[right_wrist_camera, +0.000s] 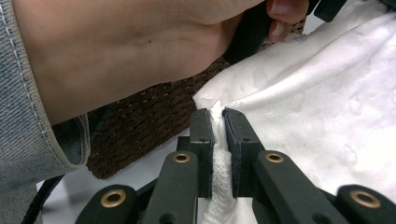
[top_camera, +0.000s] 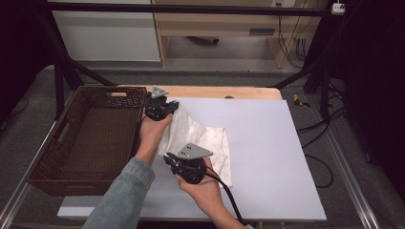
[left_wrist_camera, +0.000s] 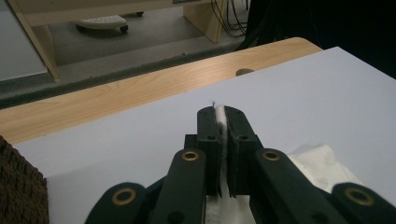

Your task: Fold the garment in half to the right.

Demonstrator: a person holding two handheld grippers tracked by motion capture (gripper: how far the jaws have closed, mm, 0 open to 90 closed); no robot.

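**White cloth pinched at two edges over the grey mat**

A white cloth [top_camera: 200,138] is seen lying rumpled on the pale grey mat [top_camera: 267,157], near the mat's left side and just beside the dark woven basket [top_camera: 90,138]. Its surface is soft and faintly textured — creased, with folds running between the two grips, and its lower part is spread flat on the mat. The far corner is lifted where it is clamped by the left gripper [top_camera: 168,108]; in the left gripper view a thin strip of white fabric is pressed between the nearly closed jaws. The near edge is held by the right gripper [top_camera: 168,158] — its jaws are likewise drawn narrow, with a bunched, thicker fold of cloth caught between them. A wooden table edge [top_camera: 219,91] is visible beyond the mat.
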